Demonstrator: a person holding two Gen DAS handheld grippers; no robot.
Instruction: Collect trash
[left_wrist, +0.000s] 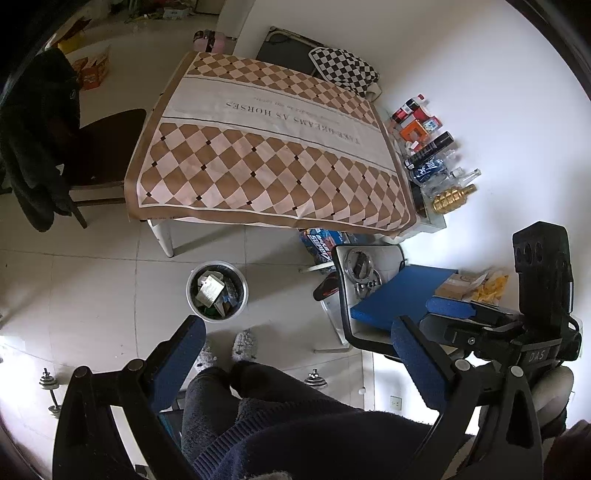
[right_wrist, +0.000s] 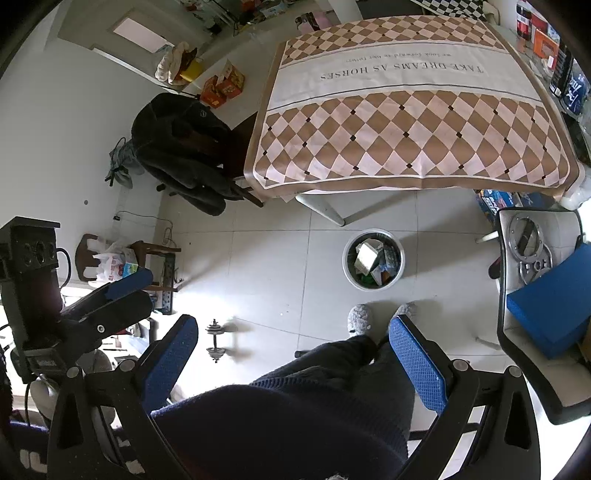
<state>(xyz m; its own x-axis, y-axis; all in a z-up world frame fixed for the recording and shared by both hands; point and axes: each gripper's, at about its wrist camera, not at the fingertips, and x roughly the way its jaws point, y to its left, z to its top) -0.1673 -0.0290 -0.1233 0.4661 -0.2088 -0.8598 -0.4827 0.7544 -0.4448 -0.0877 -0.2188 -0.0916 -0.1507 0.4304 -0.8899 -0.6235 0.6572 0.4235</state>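
A round metal trash bin full of paper and wrappers stands on the tiled floor in front of the table; it also shows in the right wrist view. My left gripper is open and empty, held high above the floor over the person's legs. My right gripper is open and empty too, at a similar height. Each gripper shows in the other's view: the right one at the right, the left one at the left. The table's checkered cloth is bare.
Bottles and boxes line the wall beside the table. A chair holds a blue board and metal discs. A dark coat hangs on another chair. A dumbbell lies on the floor. The person's slippers stand near the bin.
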